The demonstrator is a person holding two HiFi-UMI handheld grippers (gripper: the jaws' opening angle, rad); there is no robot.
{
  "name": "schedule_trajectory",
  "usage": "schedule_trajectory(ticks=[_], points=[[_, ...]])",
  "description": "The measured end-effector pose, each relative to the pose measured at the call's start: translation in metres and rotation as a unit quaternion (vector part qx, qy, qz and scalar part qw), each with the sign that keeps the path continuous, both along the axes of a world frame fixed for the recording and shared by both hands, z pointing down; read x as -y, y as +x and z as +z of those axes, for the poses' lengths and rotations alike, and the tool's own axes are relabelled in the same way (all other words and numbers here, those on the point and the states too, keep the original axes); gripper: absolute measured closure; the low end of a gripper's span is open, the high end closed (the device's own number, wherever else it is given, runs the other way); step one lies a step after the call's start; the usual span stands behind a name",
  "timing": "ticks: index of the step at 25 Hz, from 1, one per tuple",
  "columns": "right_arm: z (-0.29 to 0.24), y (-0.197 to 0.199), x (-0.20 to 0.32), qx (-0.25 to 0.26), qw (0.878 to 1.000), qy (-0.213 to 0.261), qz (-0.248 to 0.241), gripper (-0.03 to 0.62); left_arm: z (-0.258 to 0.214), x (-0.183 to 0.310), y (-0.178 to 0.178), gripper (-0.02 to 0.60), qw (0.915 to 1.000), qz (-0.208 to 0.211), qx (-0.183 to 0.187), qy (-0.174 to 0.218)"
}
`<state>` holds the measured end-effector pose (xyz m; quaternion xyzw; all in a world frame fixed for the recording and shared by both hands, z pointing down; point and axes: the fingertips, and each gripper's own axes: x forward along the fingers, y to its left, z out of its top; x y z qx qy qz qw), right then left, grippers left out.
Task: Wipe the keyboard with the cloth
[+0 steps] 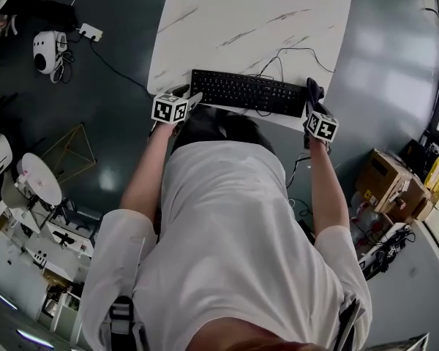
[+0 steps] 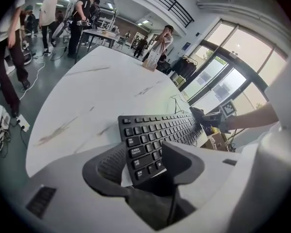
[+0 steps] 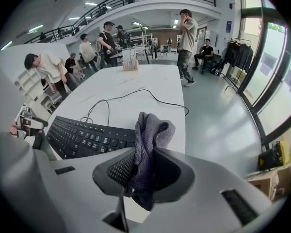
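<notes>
Head view: I had the black keyboard [image 1: 249,92] lying along the 6 o'clock edge of the white marble-look table [image 1: 227,20], its cable [image 1: 285,53] looping off toward 12 to 1 o'clock.

L gripper [image 1: 190,97] sat at the kbd's 9 o'clock end, pointing steeply down. In the left gripper view its jaws stood wide apart. The kbd's [image 2: 155,135] near corner lay btwn them, w/ a gap at each pad, so I had no grip there. That view also caught the R gripper [image 2: 211,123] at the kbd's far end, around 2 o'clock.

R gripper [image 1: 312,104] was at the kbd's 3 o'clock end, also angled down. Its jaws were closed on the grey cloth [image 3: 150,130]. The cloth was bunched btwn the pads, w/ a fold sticking up past the tips and a tail hanging below. In the head view the cloth [image 1: 314,91] showed as a dark wad just beside the kbd's right end; couldn't tell if it touched the keys.

Floor at approx 4 o'clock of me: cardboard boxes [image 1: 384,174].
</notes>
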<state>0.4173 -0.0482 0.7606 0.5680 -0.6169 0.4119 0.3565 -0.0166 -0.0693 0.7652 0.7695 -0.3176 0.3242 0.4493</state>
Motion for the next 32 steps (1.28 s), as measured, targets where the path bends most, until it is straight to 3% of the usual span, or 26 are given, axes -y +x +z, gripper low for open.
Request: schedule_trajectory(ticks=[6, 9, 17, 24, 28, 32], points=[[0.004, -0.004, 0.011, -0.046, 0.999, 0.000, 0.017, 0.487, 0.006, 0.003, 0.008, 0.348, 0.9999, 0.015, 0.001, -0.008], [0.007, -0.009, 0.011, -0.052, 0.998, 0.002, 0.025, 0.487, 0.010, 0.003, 0.007, 0.345, 0.9996, 0.025, 0.011, -0.005], [0.002, -0.026, 0.010, -0.069, 0.997, 0.011, 0.027, 0.487, 0.010, 0.003, 0.007, 0.345, 0.9996, 0.025, -0.006, -0.012], [0.001, -0.094, 0.017, -0.051, 0.998, 0.014, -0.039, 0.487, 0.009, 0.002, 0.006, 0.345, 0.9978, 0.060, -0.023, -0.015], [-0.001, -0.125, 0.023, -0.030, 0.999, 0.020, -0.012, 0.487, 0.008, 0.001, 0.005, 0.345, 0.9971, 0.067, -0.035, -0.015], [-0.003, -0.157, 0.028, -0.019, 0.999, 0.019, -0.034, 0.487, 0.006, 0.001, 0.006, 0.345, 0.9963, 0.070, -0.047, -0.015]])
